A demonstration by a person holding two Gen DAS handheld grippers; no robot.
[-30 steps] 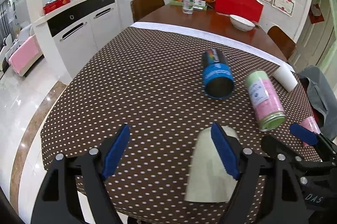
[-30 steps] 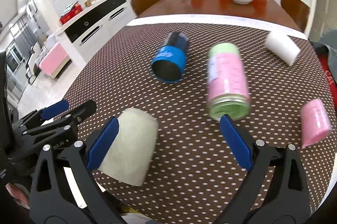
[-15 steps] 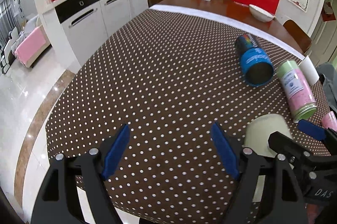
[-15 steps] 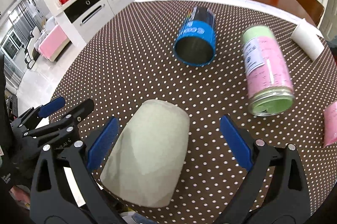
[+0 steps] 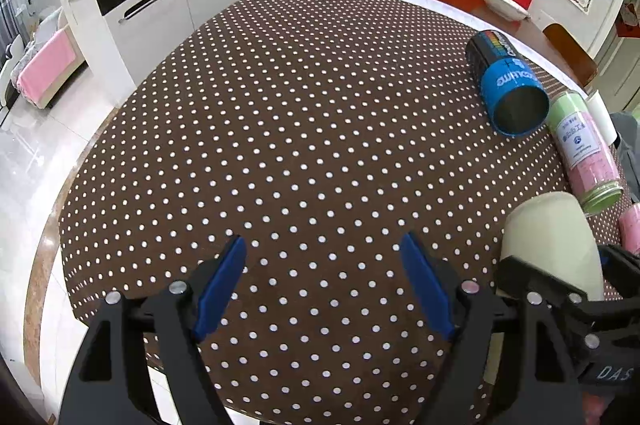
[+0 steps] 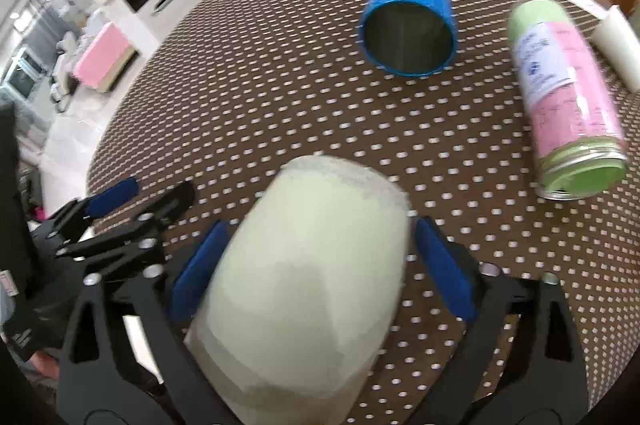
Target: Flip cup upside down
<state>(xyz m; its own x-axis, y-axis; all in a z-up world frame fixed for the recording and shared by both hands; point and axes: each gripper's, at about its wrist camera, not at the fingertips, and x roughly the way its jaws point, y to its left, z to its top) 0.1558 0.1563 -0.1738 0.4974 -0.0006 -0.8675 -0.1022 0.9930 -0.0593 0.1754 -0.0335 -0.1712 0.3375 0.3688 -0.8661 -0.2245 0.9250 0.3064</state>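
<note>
A pale cream cup (image 6: 312, 277) lies on its side near the front edge of the dotted tablecloth, its closed bottom pointing away from me. My right gripper (image 6: 320, 265) straddles the cup with a blue pad (image 6: 442, 265) close on each side; I cannot tell if the pads press it. The cup also shows in the left wrist view (image 5: 550, 245), at the right, with the right gripper's black frame across it. My left gripper (image 5: 324, 285) is open and empty over bare cloth, to the left of the cup.
A blue can (image 6: 408, 17) lies on its side with its open mouth toward me. A pink and green can (image 6: 568, 97) lies to its right, then a white roll (image 6: 618, 45). A small pink object (image 5: 630, 229) lies at the right. The table's front edge (image 5: 160, 357) is close.
My right gripper has moved forward over the cup and its jaws have narrowed around it. My left gripper has drifted left, away from the cup.
</note>
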